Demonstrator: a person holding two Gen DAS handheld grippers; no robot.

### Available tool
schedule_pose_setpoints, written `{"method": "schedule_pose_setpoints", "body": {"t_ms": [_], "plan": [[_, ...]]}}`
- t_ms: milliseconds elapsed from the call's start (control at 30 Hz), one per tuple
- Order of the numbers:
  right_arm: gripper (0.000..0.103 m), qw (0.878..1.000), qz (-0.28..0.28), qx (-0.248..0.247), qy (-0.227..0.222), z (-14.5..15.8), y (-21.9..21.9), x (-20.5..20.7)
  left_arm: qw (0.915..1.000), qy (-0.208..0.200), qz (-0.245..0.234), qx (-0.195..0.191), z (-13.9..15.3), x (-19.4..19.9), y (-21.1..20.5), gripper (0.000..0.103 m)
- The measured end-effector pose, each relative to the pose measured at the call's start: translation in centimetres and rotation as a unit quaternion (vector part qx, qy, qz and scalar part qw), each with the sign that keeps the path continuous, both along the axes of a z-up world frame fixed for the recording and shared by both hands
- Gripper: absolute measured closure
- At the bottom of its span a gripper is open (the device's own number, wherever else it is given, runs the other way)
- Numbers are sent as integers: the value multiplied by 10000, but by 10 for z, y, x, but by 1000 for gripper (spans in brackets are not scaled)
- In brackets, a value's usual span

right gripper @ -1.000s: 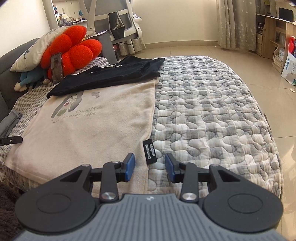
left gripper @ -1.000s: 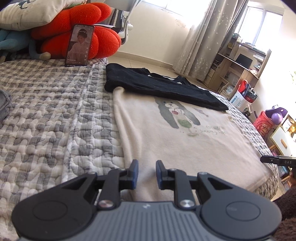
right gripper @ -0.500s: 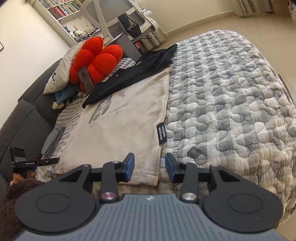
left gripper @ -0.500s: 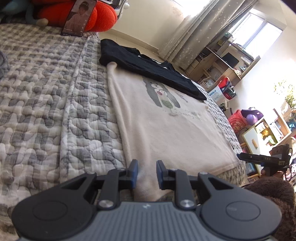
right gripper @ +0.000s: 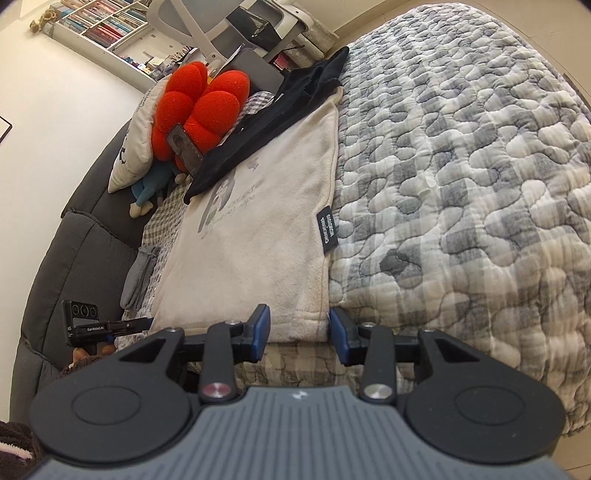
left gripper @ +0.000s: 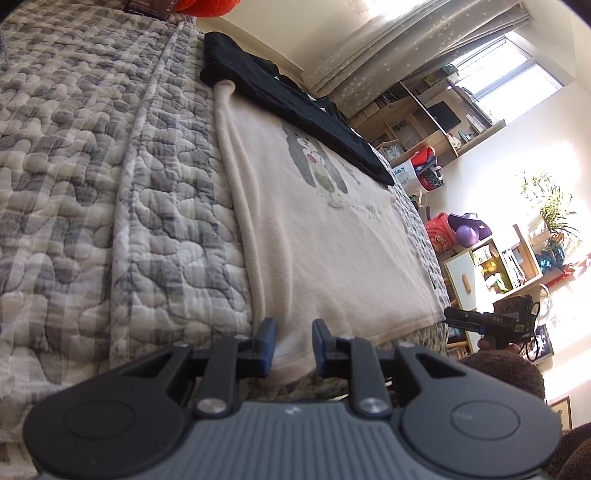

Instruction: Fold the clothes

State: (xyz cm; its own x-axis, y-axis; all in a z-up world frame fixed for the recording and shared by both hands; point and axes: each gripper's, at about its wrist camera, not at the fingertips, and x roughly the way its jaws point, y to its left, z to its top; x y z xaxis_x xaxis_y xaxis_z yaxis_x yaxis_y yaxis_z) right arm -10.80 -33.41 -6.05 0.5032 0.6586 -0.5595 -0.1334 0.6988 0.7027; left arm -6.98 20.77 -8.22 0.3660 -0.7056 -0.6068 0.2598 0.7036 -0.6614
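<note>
left gripper point(left gripper: 290, 341) held open at shirt point(left gripper: 332, 236) hem | right gripper point(right gripper: 298, 328) spread open at hem corner | shirt laid flat on bed point(right gripper: 461, 166)

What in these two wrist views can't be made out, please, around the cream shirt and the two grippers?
- Cream shirt top: hidden in both views under the black garment.
- Label on the shirt's side edge: right wrist view, print too small to read.
- Left gripper and right gripper: jaws open at the hem; whether the pads touch cloth is unclear.
- Phone: cut off by the left view's top edge.
</note>
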Motion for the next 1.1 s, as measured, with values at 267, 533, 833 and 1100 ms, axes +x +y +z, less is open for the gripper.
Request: {"method": "schedule_pose_setpoints", "body": {"t_ms": [267, 533, 833, 1100], "plan": [[62, 9999, -109, -68, -16, 5, -11, -1, 9999, -86, 101, 107, 8, -3, 14, 71], [62, 9999, 22, 110, 57, 2, -7, 5, 9985, 385, -193, -329, -15, 10, 4, 71], [62, 9999, -88, 4, -102, 12, -11, 8, 9984, 400, -205, -344, -16, 12, 3, 77], [62, 10000, 56, 4, -48, 8, -3, 18, 9983, 383, -205, -377, -17, 13, 3, 77]]}}
